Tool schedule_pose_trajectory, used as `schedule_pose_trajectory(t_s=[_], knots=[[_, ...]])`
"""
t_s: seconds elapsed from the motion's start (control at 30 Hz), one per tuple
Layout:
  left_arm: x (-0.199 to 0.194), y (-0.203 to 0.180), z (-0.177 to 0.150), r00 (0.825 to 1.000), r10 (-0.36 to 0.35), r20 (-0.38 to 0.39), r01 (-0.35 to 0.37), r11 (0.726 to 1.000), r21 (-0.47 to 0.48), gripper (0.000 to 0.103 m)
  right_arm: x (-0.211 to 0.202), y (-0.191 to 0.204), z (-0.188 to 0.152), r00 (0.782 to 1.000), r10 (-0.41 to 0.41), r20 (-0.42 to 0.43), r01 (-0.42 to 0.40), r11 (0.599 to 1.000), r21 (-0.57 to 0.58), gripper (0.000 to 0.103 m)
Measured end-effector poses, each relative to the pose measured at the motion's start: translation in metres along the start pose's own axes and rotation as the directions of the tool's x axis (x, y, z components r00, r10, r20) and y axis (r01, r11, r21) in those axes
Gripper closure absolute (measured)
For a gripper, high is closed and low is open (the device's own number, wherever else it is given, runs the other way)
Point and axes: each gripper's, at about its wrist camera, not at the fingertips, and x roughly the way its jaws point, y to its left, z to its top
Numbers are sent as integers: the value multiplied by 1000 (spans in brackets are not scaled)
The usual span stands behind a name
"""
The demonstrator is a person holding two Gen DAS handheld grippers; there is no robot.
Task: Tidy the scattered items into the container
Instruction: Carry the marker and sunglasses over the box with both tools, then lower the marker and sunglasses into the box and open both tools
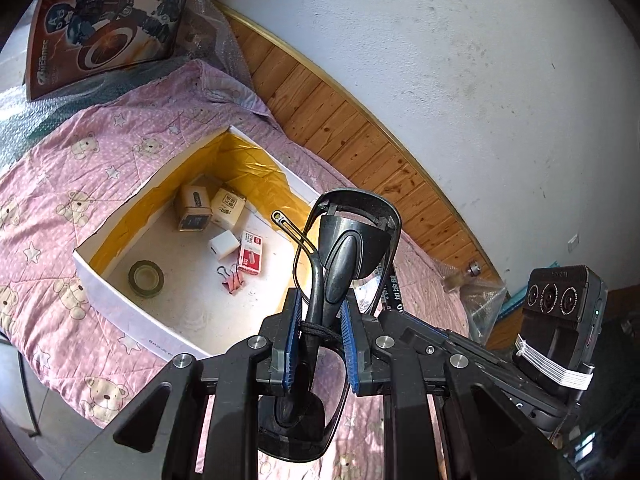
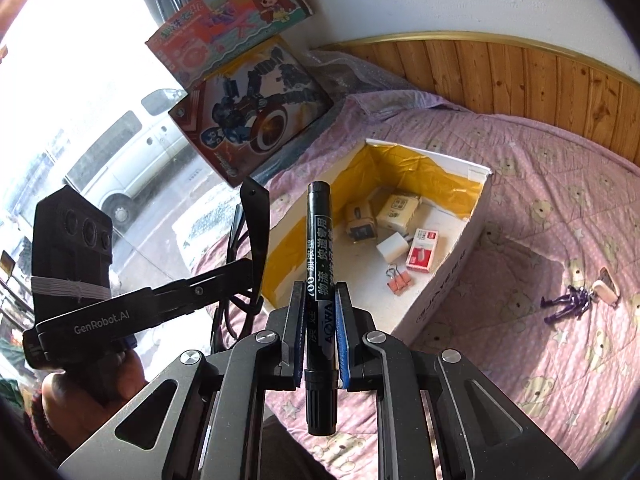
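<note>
2 grippers were each loaded at this moment, both held short of the white cardboard box (image 2: 448, 280) on the pink quilt (image 2: 560, 208). The left gripper (image 1: 320, 320) had its blue pads clamped on a pair of dark glasses (image 1: 348, 248), gripped at the folded temples, lenses standing up above the jaws; this hold appeared chosen to keep the lenses clear of the pads. The right gripper (image 2: 322, 320) was closed on a black marker (image 2: 319, 248) at mid-barrel, the tip pointing toward the box. Both tools were angled downward at the box, the left tool beside its near wall. Inside the box lay a tape roll (image 1: 146, 279), a binder clip (image 1: 231, 278), a red staple box (image 1: 251, 252) and a white charger (image 1: 224, 244). A purple figure (image 2: 566, 302) remained on the quilt, well apart from the box.
</note>
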Motion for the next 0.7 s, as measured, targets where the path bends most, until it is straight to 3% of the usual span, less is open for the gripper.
schedule_pose_trajectory(t_s=[0.2,0.37,0.47,0.57,0.63,0.7], knots=[[26,22,7,999,-4,-53,-4,989,-150,83,32,-3,33,996,-10,-84,7,999,-41,89],[42,24,14,997,10,-83,-19,993,-114,83,52,-14,59,990,-38,-139,28,997,-73,89],[49,17,22,994,29,-106,-27,999,19,83,60,-22,77,985,-54,-166,38,994,-100,89],[55,4,28,990,52,-130,-26,981,192,83,68,-32,93,978,-76,-195,52,990,-129,89],[57,-5,30,988,81,-135,-34,948,316,83,75,-38,101,971,-82,-226,51,989,-140,89],[61,-16,28,984,118,-136,-43,886,462,83,84,-43,108,962,-77,-264,39,988,-147,89]])
